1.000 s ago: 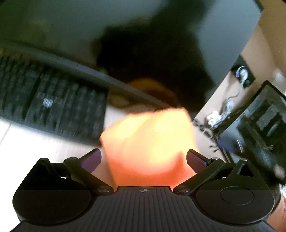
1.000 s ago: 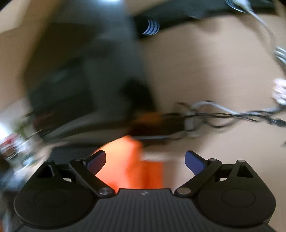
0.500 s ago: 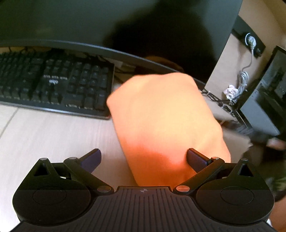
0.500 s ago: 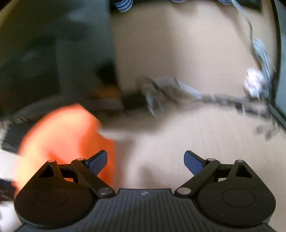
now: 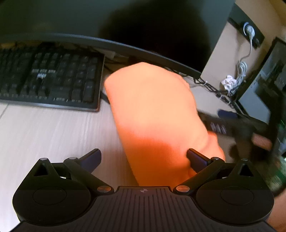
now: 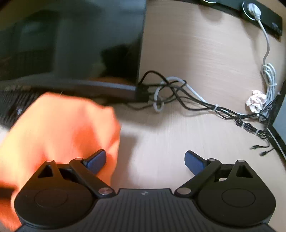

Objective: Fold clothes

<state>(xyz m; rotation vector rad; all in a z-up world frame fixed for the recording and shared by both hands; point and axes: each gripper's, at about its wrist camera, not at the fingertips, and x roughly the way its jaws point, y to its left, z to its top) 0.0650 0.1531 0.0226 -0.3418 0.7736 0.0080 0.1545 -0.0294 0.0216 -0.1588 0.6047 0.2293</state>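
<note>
An orange garment lies in a folded bundle on the pale wooden desk, right of the keyboard. My left gripper is open, its jaws spread wide over the bundle's near end, and its right finger touches the cloth. In the right wrist view the same orange garment fills the lower left. My right gripper is open and holds nothing; its left finger is against the cloth's right edge, and its right finger is over bare desk.
A black keyboard lies at the left, under a dark monitor. Tangled cables, a crumpled white paper and a wall power strip are at the right. A second dark screen stands at the far right.
Both grippers have swung down toward the desk and stayed open. The orange bundle has come to fill more of both views and now lies flatter on the desk.
</note>
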